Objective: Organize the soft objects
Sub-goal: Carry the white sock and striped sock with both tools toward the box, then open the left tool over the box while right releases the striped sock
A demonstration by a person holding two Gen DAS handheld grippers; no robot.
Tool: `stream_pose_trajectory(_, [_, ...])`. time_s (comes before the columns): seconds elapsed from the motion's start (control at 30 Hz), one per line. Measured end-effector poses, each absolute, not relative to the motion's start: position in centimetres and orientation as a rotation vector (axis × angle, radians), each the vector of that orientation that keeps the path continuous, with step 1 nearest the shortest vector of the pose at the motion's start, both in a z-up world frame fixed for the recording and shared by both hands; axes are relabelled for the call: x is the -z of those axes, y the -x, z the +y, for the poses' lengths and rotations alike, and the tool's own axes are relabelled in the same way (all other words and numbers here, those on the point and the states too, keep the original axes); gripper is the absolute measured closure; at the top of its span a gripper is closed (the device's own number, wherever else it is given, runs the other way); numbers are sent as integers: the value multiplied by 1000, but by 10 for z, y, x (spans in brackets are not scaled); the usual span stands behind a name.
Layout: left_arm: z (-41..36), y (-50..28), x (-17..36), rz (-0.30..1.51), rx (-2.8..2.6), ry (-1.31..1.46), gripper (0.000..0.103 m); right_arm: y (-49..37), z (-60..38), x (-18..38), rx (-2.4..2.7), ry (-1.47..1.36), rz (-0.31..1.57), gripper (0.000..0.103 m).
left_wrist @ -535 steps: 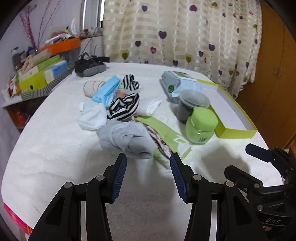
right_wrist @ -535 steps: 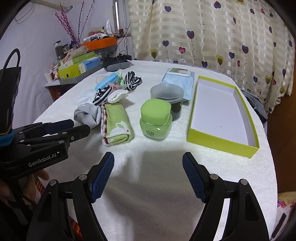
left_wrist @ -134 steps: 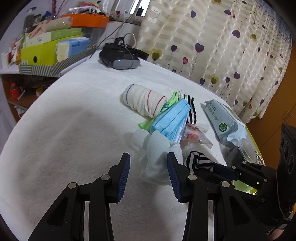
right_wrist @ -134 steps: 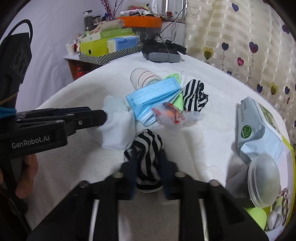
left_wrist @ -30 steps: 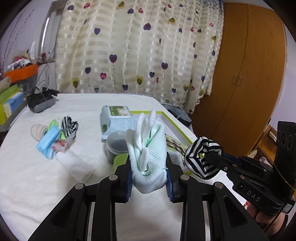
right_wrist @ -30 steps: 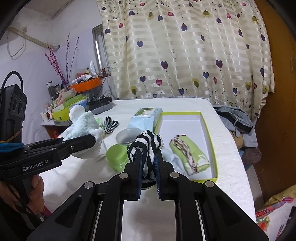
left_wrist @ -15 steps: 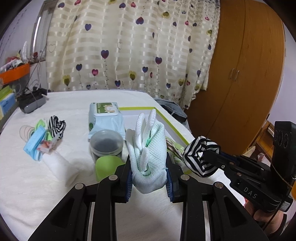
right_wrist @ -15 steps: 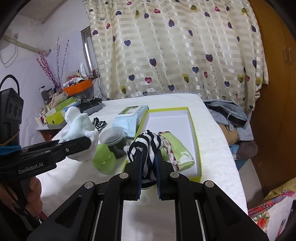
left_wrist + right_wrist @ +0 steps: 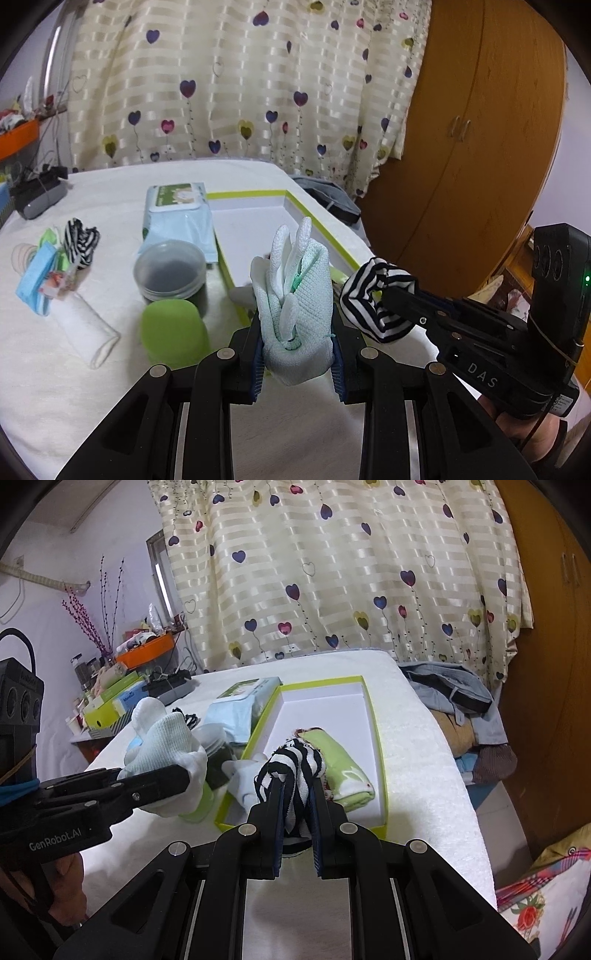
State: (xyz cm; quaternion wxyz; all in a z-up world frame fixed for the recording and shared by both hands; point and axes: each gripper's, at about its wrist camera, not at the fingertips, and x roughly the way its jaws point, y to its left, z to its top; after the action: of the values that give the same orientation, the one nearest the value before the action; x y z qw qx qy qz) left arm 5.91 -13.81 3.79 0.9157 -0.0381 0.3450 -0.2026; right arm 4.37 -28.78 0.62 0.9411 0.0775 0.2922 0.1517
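My left gripper (image 9: 297,352) is shut on a pale mint-and-white glove (image 9: 295,295), held above the table near the front corner of the lime-green box (image 9: 325,236). My right gripper (image 9: 297,823) is shut on a black-and-white striped sock (image 9: 295,771), held over the near end of the box (image 9: 380,760). Inside the box lie a rolled green towel (image 9: 341,770) and a grey sock (image 9: 243,775). The striped sock (image 9: 373,299) and glove (image 9: 166,746) each show in the other view. More soft items lie at the left: a striped sock (image 9: 81,242), blue masks (image 9: 35,275), a white roll (image 9: 86,330).
A green-lidded jar (image 9: 173,332), a clear-lidded tub (image 9: 170,269) and a wipes pack (image 9: 177,214) stand left of the box. A black device (image 9: 38,192) and cluttered shelves (image 9: 122,686) are at the far left. Clothes (image 9: 461,701) lie beyond the table's right edge, by a wooden wardrobe (image 9: 461,147).
Both grippers, still holding the glove and the striped sock, have drifted right and closer to the green box. The right gripper now hangs over the box's near end.
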Motion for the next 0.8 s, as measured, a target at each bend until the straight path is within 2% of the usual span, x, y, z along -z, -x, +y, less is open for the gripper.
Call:
stream_pose_trajectory(0.47, [-158, -101, -6, 847, 409, 94, 75, -81, -297, 21, -322, -173, 687, 90])
stream_pose_trajectory(0.8, [-167, -131, 2, 860, 381, 98, 75, -109, -295, 29, -310, -156, 720, 90])
